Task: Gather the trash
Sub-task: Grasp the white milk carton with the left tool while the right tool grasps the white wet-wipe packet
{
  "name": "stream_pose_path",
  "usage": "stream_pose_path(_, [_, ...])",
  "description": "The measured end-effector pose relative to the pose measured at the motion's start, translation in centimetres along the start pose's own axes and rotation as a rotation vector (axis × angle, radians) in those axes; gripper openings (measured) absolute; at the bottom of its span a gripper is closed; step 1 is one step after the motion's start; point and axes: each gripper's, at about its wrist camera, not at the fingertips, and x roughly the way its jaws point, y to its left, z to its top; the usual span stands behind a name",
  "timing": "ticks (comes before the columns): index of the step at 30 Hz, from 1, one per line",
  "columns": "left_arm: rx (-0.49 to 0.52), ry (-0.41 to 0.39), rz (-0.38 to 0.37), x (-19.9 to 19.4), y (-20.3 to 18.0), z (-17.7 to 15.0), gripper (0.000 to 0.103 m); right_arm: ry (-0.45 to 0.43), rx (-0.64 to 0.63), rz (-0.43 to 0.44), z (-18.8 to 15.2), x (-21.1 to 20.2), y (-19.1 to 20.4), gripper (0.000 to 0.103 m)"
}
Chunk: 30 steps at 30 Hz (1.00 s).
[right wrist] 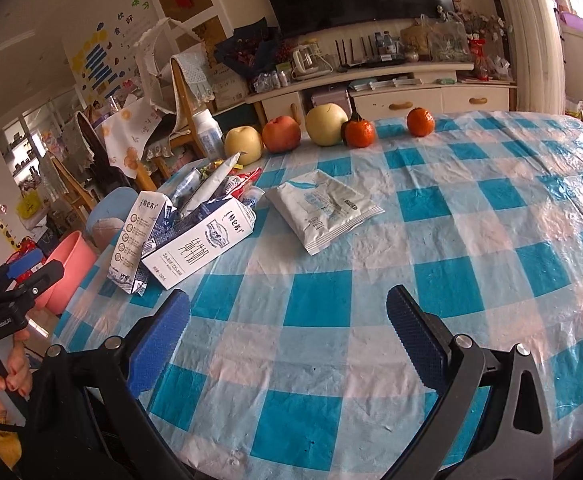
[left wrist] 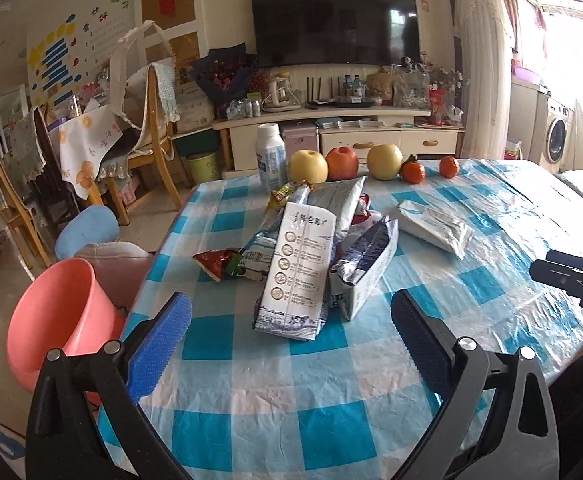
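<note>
A heap of trash lies on the blue-checked table: a white milk carton, a second crushed carton, a red snack wrapper, a silver pouch and a flat white packet. My left gripper is open and empty, just short of the white carton. My right gripper is open and empty over bare tablecloth, right of the cartons and below the packet. A pink bin stands off the table's left edge; the right wrist view shows it too.
Apples, pears and tangerines line the far table edge beside a white bottle. Chairs and a blue stool stand left of the table. A TV cabinet is behind.
</note>
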Motion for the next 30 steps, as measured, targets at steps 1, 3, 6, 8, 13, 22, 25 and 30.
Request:
stream_pose_path(1, [-0.020,0.010,0.008,0.8,0.5,0.0,0.098,0.001,0.000,-0.004,0.2,0.3,0.0,0.099])
stream_pose_path(3, [-0.049,0.024,0.013,2.1,1.1,0.1,0.098,-0.001,-0.001,-0.014,0.7,0.9,-0.3,0.099])
stream_pose_path(6, [-0.032,0.043,0.020,3.6,0.5,-0.2,0.098,0.004,0.001,-0.030,1.7,1.9,-1.0,0.099])
stream_pose_path(8, [-0.004,0.060,0.031,4.7,-0.1,-0.4,0.098,0.003,-0.010,-0.041,2.5,2.6,-1.3,0.097])
stream_pose_path(13, [-0.005,0.096,0.029,7.1,-0.2,-0.6,0.087,0.038,-0.099,-0.081,4.1,5.2,-1.2,0.083])
stream_pose_path(22, [-0.023,0.130,0.025,10.0,-0.2,0.0,0.080,0.087,-0.199,-0.104,6.9,10.0,-1.2,0.097])
stream_pose_path(25, [-0.007,0.138,0.025,10.9,-0.7,0.3,0.080,0.115,-0.249,-0.099,7.8,12.0,-1.4,0.097])
stream_pose_path(30, [-0.018,0.137,0.022,11.9,-1.0,0.9,0.080,0.195,-0.270,-0.054,8.7,14.9,-2.1,0.097])
